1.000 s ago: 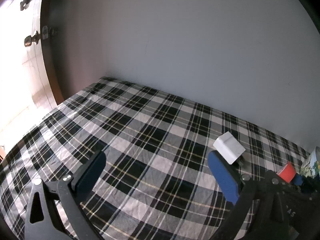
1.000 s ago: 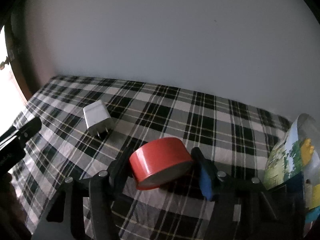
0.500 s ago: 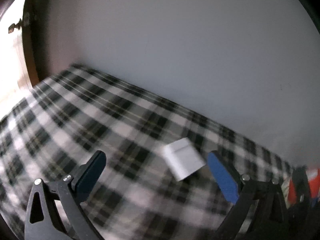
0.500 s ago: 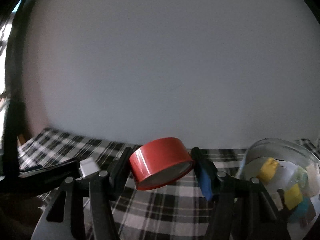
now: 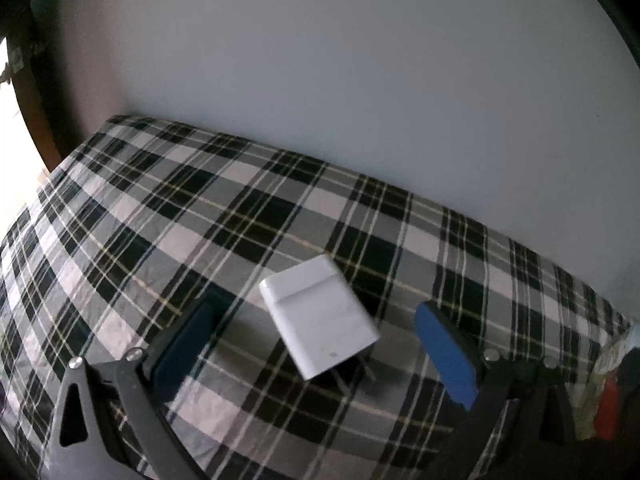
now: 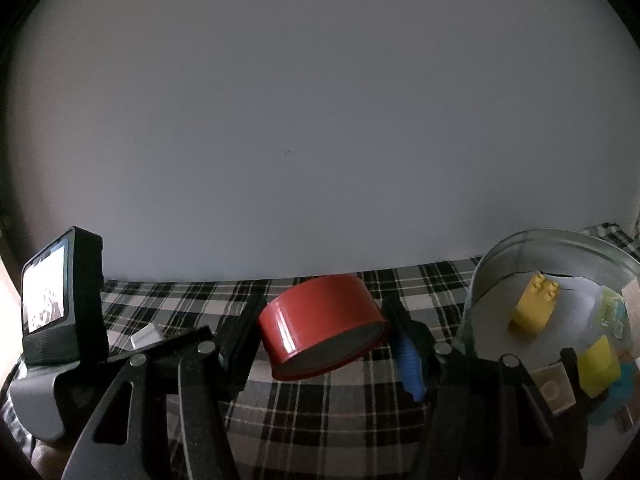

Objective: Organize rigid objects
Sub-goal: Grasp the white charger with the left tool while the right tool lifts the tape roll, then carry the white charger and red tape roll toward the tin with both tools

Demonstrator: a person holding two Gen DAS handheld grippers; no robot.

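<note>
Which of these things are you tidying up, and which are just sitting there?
Part of the tidying:
- red tin, held in the right gripper
- white charger, lying between the open left gripper's fingers
- metal bucket with yellow blocks already inside

Just there:
- checked cloth
- grey wall

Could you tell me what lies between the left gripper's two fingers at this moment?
In the left wrist view, the white charger lies on the plaid cloth between the open left gripper fingers, touching neither.
</note>
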